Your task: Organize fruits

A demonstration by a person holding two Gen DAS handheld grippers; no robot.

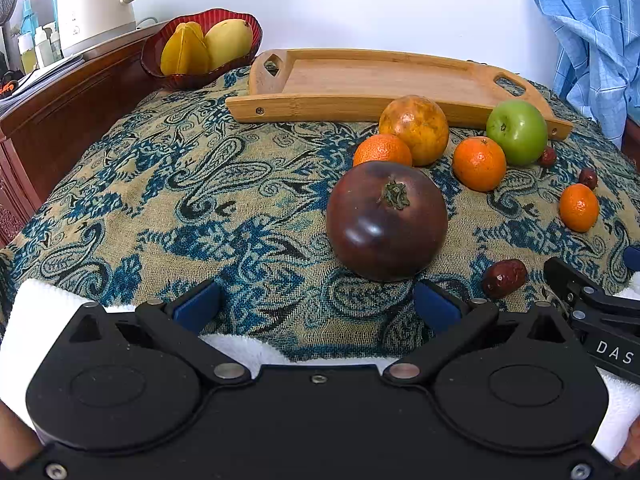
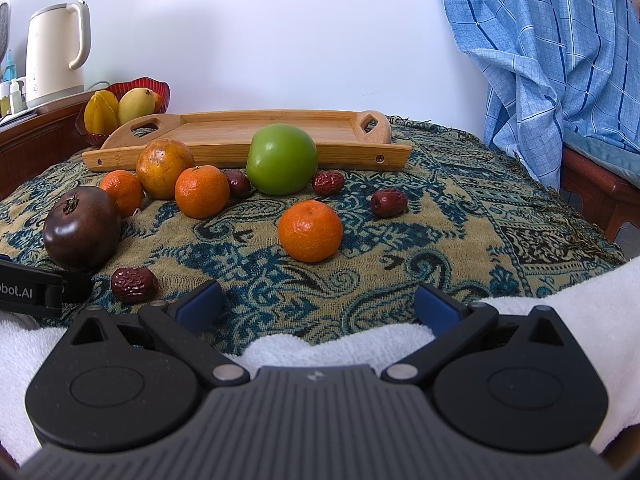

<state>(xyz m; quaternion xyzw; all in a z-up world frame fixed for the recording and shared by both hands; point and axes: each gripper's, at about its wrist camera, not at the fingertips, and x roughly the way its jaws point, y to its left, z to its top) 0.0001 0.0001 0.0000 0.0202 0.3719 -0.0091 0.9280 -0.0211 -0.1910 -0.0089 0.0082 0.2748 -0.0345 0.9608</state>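
A dark purple tomato point(image 1: 386, 220) lies on the patterned cloth just ahead of my open left gripper point(image 1: 318, 304), nearer its right finger. Behind it sit a mottled orange point(image 1: 414, 128), a green apple point(image 1: 517, 131), three tangerines point(image 1: 479, 163) and small red dates point(image 1: 504, 278). My right gripper point(image 2: 319, 304) is open over bare cloth, with a tangerine point(image 2: 310, 230) ahead of it and a date point(image 2: 134, 284) at its left. The same apple point(image 2: 281, 159) and tomato point(image 2: 82, 233) show further off. An empty wooden tray point(image 1: 360, 80) lies at the back.
A red bowl point(image 1: 160, 62) with a starfruit and a mango stands at the back left by a white kettle point(image 1: 96, 0) on a wooden sideboard. A blue checked cloth point(image 2: 556, 60) hangs at the right. A white towel point(image 2: 560, 304) lies under both grippers.
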